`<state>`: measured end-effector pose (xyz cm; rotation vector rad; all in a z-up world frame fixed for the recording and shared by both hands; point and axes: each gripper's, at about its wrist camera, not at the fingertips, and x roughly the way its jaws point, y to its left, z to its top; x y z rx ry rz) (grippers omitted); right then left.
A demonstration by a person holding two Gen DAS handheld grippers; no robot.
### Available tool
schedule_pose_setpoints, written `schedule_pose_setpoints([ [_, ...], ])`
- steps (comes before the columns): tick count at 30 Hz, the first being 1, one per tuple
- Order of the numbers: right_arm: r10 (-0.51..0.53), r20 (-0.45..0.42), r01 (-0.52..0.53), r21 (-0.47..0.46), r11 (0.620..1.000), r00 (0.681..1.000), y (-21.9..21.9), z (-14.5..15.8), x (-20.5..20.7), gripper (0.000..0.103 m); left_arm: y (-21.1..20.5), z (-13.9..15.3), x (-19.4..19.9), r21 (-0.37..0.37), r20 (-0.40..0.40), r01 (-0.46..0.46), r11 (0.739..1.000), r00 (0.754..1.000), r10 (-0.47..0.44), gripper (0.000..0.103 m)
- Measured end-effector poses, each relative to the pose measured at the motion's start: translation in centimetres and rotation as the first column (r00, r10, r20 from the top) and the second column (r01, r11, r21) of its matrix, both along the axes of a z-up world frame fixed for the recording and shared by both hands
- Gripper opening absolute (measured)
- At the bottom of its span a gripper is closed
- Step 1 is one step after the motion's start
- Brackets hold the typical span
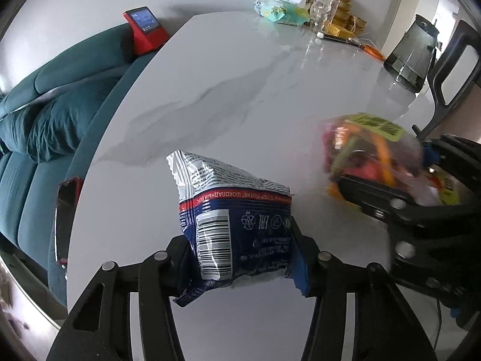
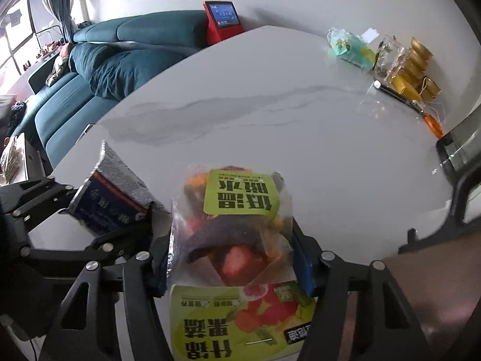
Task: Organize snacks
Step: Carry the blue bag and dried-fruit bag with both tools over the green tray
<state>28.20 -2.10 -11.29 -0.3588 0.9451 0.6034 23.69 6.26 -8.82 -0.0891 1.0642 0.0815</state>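
Note:
My left gripper (image 1: pixel 240 258) is shut on a blue and white snack packet (image 1: pixel 234 219) with a barcode, held above the white marble table (image 1: pixel 240 90). The same packet (image 2: pixel 111 201) and the left gripper (image 2: pixel 99 225) show at the left of the right wrist view. My right gripper (image 2: pixel 231 258) is shut on a clear bag of colourful dried fruit and vegetable chips (image 2: pixel 237 222) with a green label. That bag (image 1: pixel 369 153) and the right gripper (image 1: pixel 387 201) show at the right of the left wrist view. A green snack package (image 2: pixel 240 325) lies under the right gripper.
At the table's far side stand a teal packet (image 1: pixel 279 10), clear glassware (image 1: pixel 321 9), gold tins (image 1: pixel 345 9) and orange scissors (image 1: pixel 372 49). A dark kettle (image 1: pixel 412 57) stands at the right. A red phone (image 1: pixel 64 219) lies at the left edge. A teal sofa (image 1: pixel 45 114) and a red screen device (image 1: pixel 145 28) are beyond.

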Motion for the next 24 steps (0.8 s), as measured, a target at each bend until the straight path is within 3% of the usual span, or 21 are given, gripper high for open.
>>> schedule_pose_setpoints([
  [7,0.026,0.024,-0.026,0.033,0.999,0.999,-2.3,3.1,-6.0,0.069,0.2,2.1,-3.6,0.018,0.032,-0.001,1.000,0.999,0.000,0.047],
  [14,-0.001,0.022,0.001,0.022,1.000,1.000,-6.2,4.4,-13.8,0.069,-0.1,3.1,-8.5,0.004,0.028,0.060,0.998,0.998,-0.061,0.047],
  [19,-0.115,0.023,0.115,0.012,0.993,0.993,-11.1,4.9,-18.5,0.069,-2.1,4.1,-10.8,-0.018,0.044,0.153,0.988,0.987,-0.152,0.047],
  [24,-0.279,0.015,0.279,-0.006,0.960,0.960,-18.0,4.9,-21.9,0.069,-5.6,4.7,-12.4,-0.039,0.056,0.251,0.967,0.967,-0.248,0.047],
])
